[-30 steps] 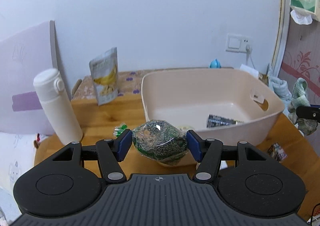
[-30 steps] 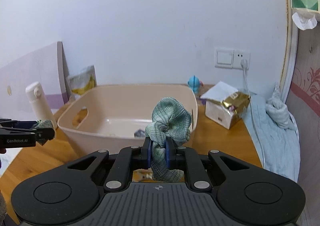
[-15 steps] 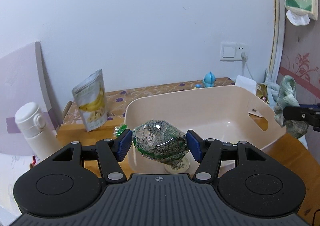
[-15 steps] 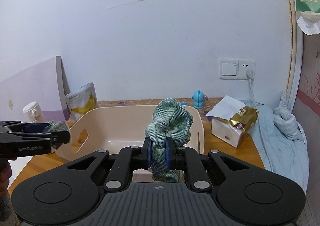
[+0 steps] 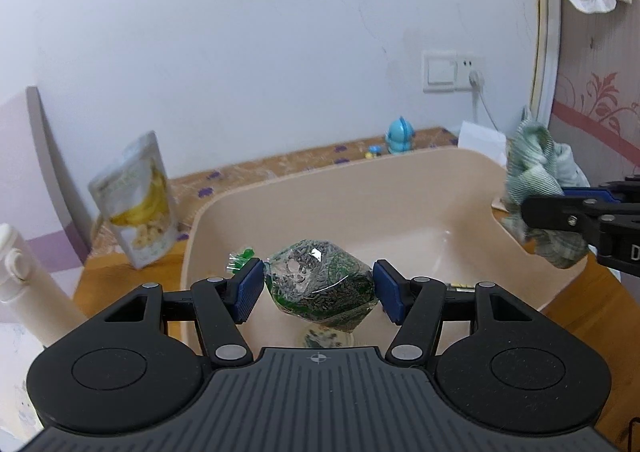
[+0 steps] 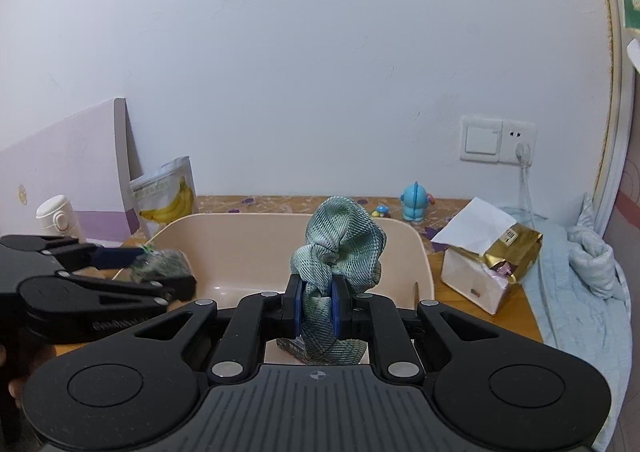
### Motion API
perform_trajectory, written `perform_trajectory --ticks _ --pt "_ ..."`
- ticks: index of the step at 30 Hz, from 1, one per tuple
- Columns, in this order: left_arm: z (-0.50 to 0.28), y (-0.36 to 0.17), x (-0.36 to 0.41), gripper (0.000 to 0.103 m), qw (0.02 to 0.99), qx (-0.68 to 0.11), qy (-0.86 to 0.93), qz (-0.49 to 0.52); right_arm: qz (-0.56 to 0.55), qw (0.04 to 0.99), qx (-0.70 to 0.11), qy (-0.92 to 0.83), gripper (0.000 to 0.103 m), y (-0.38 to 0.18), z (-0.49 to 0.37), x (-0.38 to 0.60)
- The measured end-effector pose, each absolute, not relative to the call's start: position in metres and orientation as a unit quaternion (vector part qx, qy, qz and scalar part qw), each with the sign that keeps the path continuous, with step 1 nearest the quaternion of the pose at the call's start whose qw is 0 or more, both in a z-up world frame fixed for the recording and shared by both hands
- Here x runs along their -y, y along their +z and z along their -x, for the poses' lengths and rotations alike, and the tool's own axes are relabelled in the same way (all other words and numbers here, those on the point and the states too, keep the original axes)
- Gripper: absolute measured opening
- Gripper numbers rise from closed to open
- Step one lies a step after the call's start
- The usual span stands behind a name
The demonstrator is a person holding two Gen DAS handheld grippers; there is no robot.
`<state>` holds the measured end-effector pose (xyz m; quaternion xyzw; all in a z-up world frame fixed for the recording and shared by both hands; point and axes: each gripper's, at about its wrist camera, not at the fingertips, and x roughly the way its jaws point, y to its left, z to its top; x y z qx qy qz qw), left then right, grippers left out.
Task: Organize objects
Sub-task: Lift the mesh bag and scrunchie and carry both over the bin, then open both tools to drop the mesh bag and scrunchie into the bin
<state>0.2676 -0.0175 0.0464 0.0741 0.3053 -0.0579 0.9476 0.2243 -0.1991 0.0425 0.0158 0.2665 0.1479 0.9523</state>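
While 2 tongs (image 5: 319, 286) (image 6: 316, 306) grip (1 item ea), 1 tub (image 5: 400, 180)

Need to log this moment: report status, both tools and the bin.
Left tool gripping seed packet over beige bin. Right tool clamped on green cloth at bin's edge. Nothing blocking.

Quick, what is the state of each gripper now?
Left gripper: shut on the clear seed packet.
Right gripper: shut on the green cloth.
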Motion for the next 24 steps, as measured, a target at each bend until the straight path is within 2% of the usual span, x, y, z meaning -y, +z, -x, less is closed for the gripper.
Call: perform_trajectory --ticks 17,20,22,24 --pt "-0.293 0.013 0.023 0.063 0.927 -0.363 -0.050 -0.077 -0.021 0.934 -0.326 0.143 0.018 0.005 -0.254 0.194" --pt "-0.292 0.012 0.022 0.063 0.927 -0.364 -0.049 -0.074 -0.020 0.934 -0.330 0.138 0.025 0.003 -0.253 0.194" --pt "-0.290 0.014 0.021 0.066 0.928 -0.363 -0.047 -0.072 -0.018 0.937 -0.325 0.129 0.038 0.005 -0.251 0.194" --pt "-0.287 0.016 0.021 0.069 0.929 -0.361 -0.046 -0.068 -0.017 0.939 -0.318 0.129 0.043 0.009 -0.247 0.195"
